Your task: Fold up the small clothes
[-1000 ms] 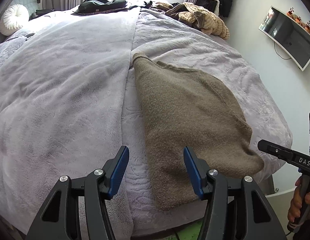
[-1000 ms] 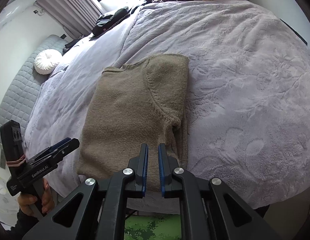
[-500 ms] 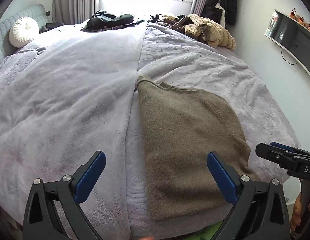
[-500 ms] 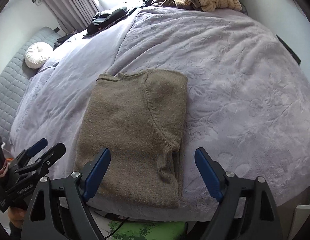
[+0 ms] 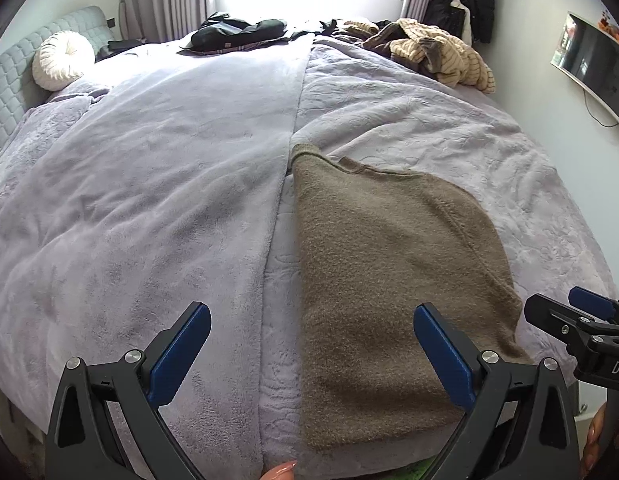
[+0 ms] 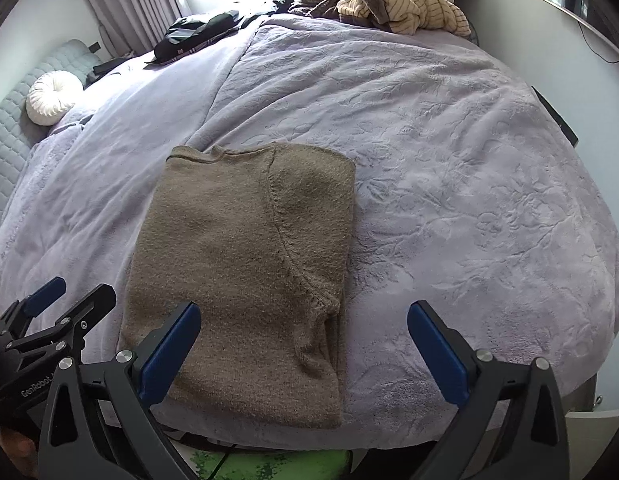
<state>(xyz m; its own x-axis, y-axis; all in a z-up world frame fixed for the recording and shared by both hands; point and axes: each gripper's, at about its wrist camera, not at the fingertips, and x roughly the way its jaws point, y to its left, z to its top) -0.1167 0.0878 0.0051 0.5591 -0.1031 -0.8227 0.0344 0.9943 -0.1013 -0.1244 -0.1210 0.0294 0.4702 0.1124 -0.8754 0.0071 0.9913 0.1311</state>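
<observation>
A brown knit sweater (image 5: 381, 280) lies folded into a narrow rectangle on the lilac blanket (image 5: 169, 184), close to the bed's near edge. My left gripper (image 5: 311, 314) hovers open over the sweater's left edge, with nothing pressed between its blue pads. In the right wrist view the sweater (image 6: 245, 264) has one sleeve folded across it. My right gripper (image 6: 303, 312) hangs above its near right corner; the jaws are opening, and the pads touch nothing. Each gripper shows in the other's view: the right gripper (image 5: 565, 312) and the left gripper (image 6: 69, 292).
A heap of striped beige clothes (image 5: 441, 54) and dark garments (image 5: 237, 32) lie at the bed's far side under the window. A round white cushion (image 5: 61, 60) rests by the padded headboard. A screen (image 5: 593, 68) hangs on the right wall. Embossed blanket (image 6: 449, 200) spreads right of the sweater.
Both grippers have opened wide; the right one was shut at the sweater's near edge. Both have drawn back and tilted up, so more of the room shows. The sweater lies still.
</observation>
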